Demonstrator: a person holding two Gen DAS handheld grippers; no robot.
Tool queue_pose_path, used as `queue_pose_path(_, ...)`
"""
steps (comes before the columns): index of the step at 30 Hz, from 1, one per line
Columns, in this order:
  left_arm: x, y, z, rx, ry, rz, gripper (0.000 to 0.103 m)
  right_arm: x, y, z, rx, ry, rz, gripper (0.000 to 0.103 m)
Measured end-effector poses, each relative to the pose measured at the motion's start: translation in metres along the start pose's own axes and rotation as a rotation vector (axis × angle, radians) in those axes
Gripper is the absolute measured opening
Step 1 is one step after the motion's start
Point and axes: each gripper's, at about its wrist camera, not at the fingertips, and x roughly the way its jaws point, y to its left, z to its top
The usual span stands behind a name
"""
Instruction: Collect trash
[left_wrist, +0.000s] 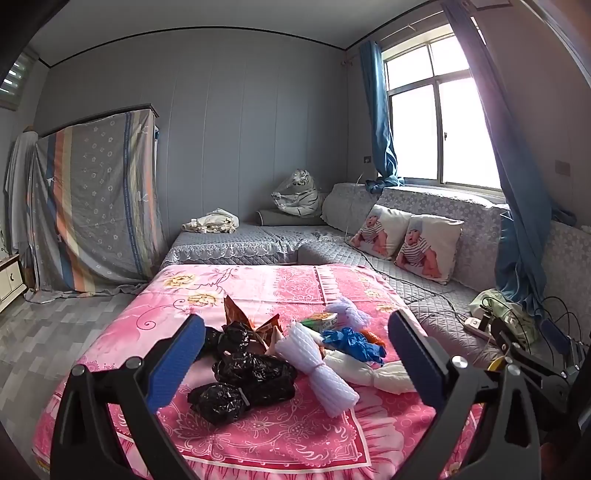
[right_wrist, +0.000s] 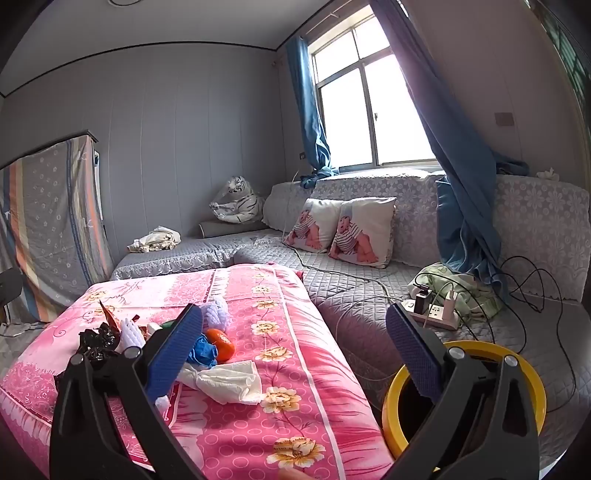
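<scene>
A heap of trash lies on the pink flowered cloth (left_wrist: 258, 288): crumpled black bags (left_wrist: 243, 380), a white foam net sleeve (left_wrist: 314, 365), a blue glove (left_wrist: 351, 343), white tissue (left_wrist: 369, 369), a brown snack wrapper (left_wrist: 240, 314) and a small cup (left_wrist: 321, 319). My left gripper (left_wrist: 295, 354) stands open just short of the heap, nothing between its blue pads. My right gripper (right_wrist: 295, 350) is open too. Before it lie the tissue (right_wrist: 229, 382), the glove (right_wrist: 201, 352) and an orange (right_wrist: 221, 343). A yellow-rimmed bin (right_wrist: 391, 387) sits below its right finger.
A grey quilted sofa (right_wrist: 369, 288) wraps the back and right, with two baby-print cushions (right_wrist: 343, 229) and a toy tiger (right_wrist: 240, 203). A power strip (right_wrist: 436, 314) with cables lies on the sofa seat. A striped sheet (left_wrist: 92, 206) covers furniture at left.
</scene>
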Motion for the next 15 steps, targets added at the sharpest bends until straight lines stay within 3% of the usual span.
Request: queue_pose_path(15,0.0004,-0.0003,0.0,0.002,0.003,0.0,0.096,0.0013,-0.0026,-0.0006,0.003,0.006,0.002,0.095)
